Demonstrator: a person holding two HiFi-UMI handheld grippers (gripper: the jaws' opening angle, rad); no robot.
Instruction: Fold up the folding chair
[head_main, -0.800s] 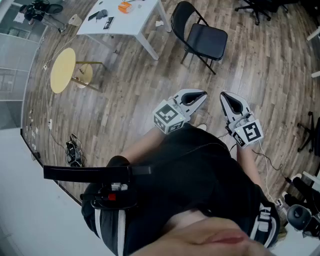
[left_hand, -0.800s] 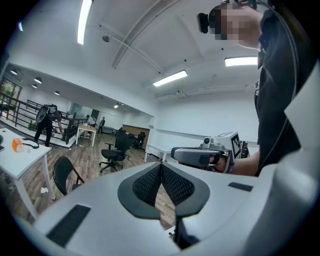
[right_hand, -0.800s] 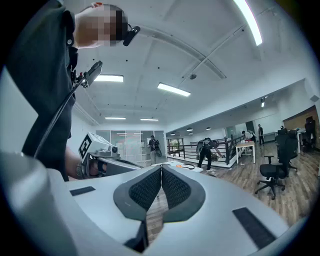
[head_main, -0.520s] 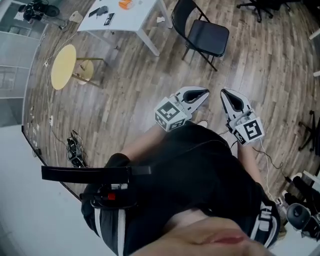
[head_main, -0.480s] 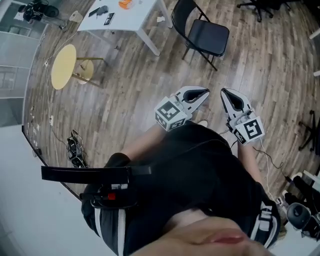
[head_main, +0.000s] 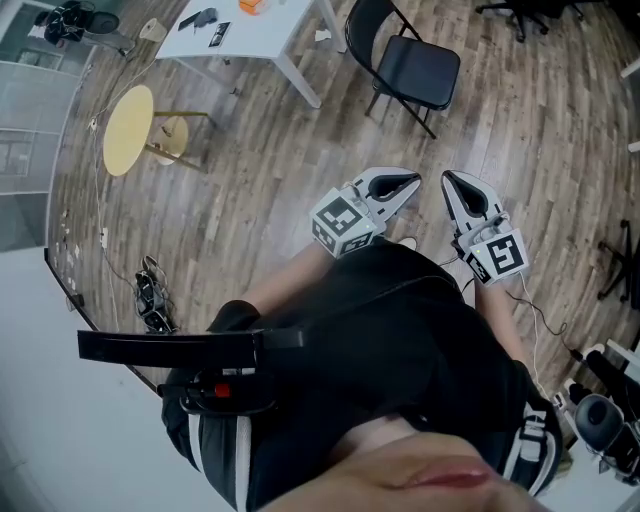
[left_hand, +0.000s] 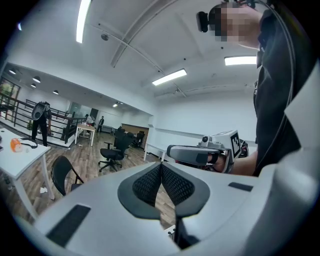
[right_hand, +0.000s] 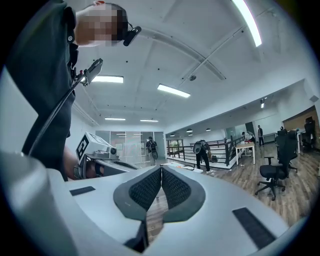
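The black folding chair (head_main: 405, 62) stands unfolded on the wooden floor beside the white table, well ahead of both grippers; the left gripper view shows it too, as the chair (left_hand: 62, 172) at the left edge. My left gripper (head_main: 410, 182) and right gripper (head_main: 447, 179) are held side by side in front of the person's body, apart from the chair. Both are shut with nothing between the jaws, as their own views show for the left gripper (left_hand: 161, 167) and the right gripper (right_hand: 161, 171).
A white table (head_main: 262, 30) with small items stands left of the chair. A round yellow stool (head_main: 128, 130) is further left, with cables (head_main: 150, 295) by the wall. Office chairs (head_main: 515, 12) sit at the far right. People stand at the back (right_hand: 204, 152).
The head view has drifted a little, so chair and table sit slightly nearer the top edge. Both grippers keep their pose and stay shut.
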